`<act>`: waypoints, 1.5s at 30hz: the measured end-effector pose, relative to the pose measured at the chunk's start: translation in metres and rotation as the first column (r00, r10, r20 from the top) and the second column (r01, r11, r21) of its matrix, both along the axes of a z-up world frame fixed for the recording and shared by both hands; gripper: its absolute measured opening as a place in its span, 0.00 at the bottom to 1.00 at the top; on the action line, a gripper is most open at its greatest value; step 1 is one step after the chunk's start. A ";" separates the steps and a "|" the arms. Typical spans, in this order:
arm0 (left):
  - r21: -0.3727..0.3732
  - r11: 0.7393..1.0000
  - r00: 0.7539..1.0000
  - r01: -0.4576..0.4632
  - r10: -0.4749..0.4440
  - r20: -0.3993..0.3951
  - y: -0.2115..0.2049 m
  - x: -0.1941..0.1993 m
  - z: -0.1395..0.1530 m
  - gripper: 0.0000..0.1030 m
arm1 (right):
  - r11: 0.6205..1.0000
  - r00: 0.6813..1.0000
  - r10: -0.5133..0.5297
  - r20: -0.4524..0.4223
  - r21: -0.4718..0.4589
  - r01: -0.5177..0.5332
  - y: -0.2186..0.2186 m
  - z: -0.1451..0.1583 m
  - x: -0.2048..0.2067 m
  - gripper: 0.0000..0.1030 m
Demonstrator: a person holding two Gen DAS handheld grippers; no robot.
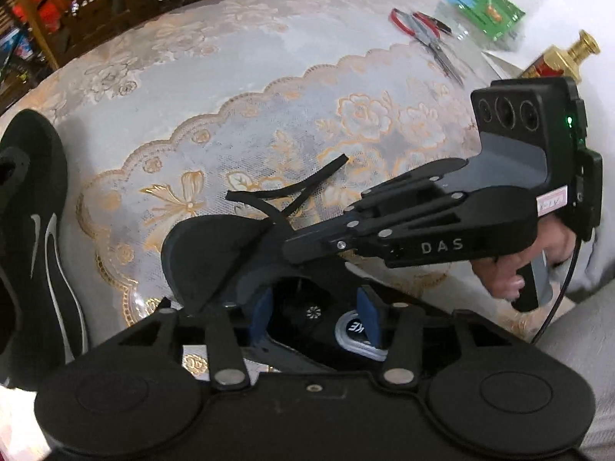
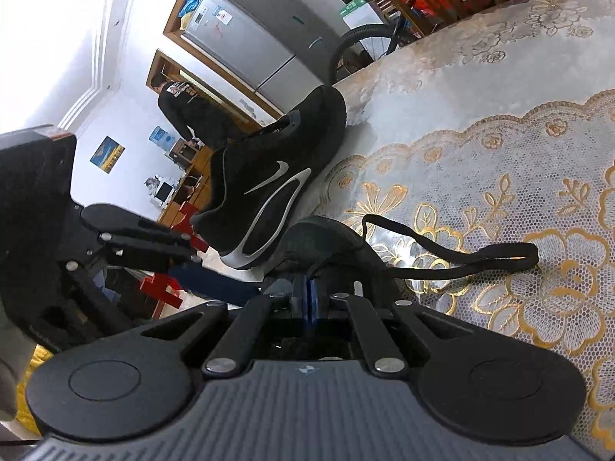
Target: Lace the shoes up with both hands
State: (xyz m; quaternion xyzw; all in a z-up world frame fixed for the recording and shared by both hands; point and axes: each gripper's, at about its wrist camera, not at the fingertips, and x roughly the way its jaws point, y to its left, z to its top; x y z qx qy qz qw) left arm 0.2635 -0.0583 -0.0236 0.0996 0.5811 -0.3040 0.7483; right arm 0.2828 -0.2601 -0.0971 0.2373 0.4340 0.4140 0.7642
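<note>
Left claw [image 1: 315, 320] tipped steeply over shoe [image 1: 215, 253], right claw [image 1: 292, 242] pinching lace [image 1: 284, 192]

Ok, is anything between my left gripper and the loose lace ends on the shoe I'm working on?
Yes. The right gripper, shut on the lace, reaches across the shoe from the right. It lies between the open left gripper and the loose ends beyond it.

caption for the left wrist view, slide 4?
Left tongs open above the near shoe; right tongs pinch its lace.
</note>
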 end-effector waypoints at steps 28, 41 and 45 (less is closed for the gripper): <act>0.068 0.993 0.996 0.091 -0.092 0.009 -0.009 0.012 -0.022 0.02 | 1.000 0.999 0.008 -0.031 -0.008 -0.008 -0.002 0.010 0.002 0.56; 0.089 0.992 0.996 0.087 -0.089 0.019 0.002 -0.029 0.009 0.02 | 0.982 0.997 0.074 -0.015 -0.171 -0.075 -0.006 0.043 -0.046 0.73; 0.106 0.993 0.996 0.053 -0.061 0.066 -0.004 -0.023 0.004 0.33 | 0.978 0.999 0.044 0.014 -0.205 -0.040 -0.002 0.042 -0.051 0.72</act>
